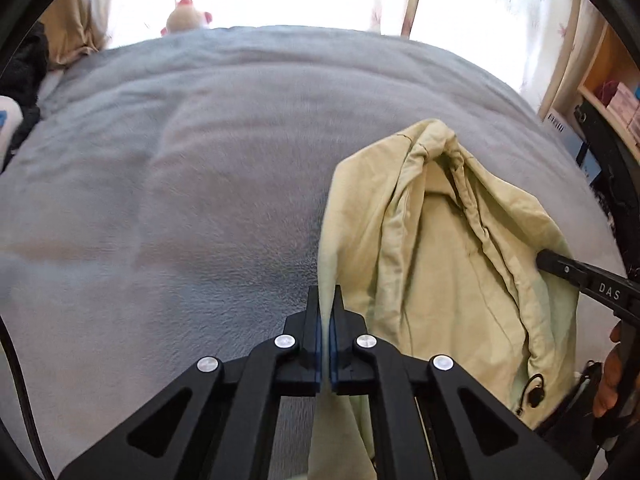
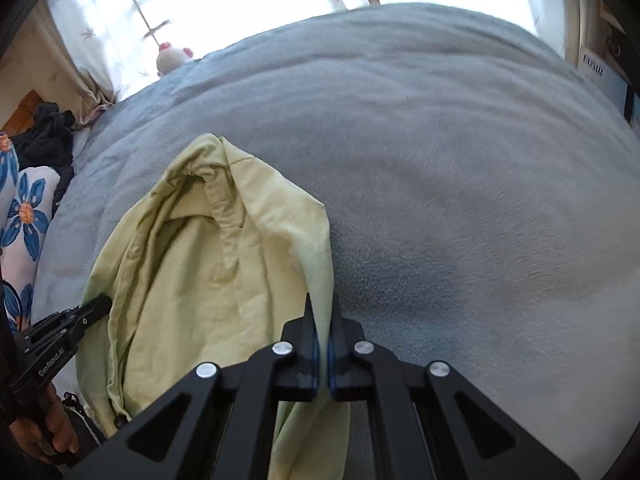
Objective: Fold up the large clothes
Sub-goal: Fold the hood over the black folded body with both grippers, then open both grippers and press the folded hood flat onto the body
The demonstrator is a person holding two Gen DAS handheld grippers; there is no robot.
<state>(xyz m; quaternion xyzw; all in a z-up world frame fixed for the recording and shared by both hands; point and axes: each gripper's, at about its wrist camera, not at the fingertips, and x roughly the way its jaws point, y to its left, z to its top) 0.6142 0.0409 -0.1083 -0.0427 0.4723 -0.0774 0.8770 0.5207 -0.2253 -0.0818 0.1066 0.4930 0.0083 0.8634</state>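
My left gripper (image 1: 327,300) and right gripper (image 2: 323,308) each pinch an edge of the pale green hooded jacket (image 1: 440,248), apparently lifted, its crumpled hood drooping over the grey blanket (image 1: 180,180).

Surface: bed under a grey fleece blanket (image 1: 192,184), rumpled.
Lying on it: pale green garment (image 1: 448,264) at four o'clock.

Bare grey blanket (image 1: 180,184) open from 9 to 1 o'clock in the left view, bunched pale-green garment (image 1: 452,264) blocking 2 to 4 o'clock, plush toy (image 1: 186,18) at 11, shelf (image 1: 612,92) at 2.
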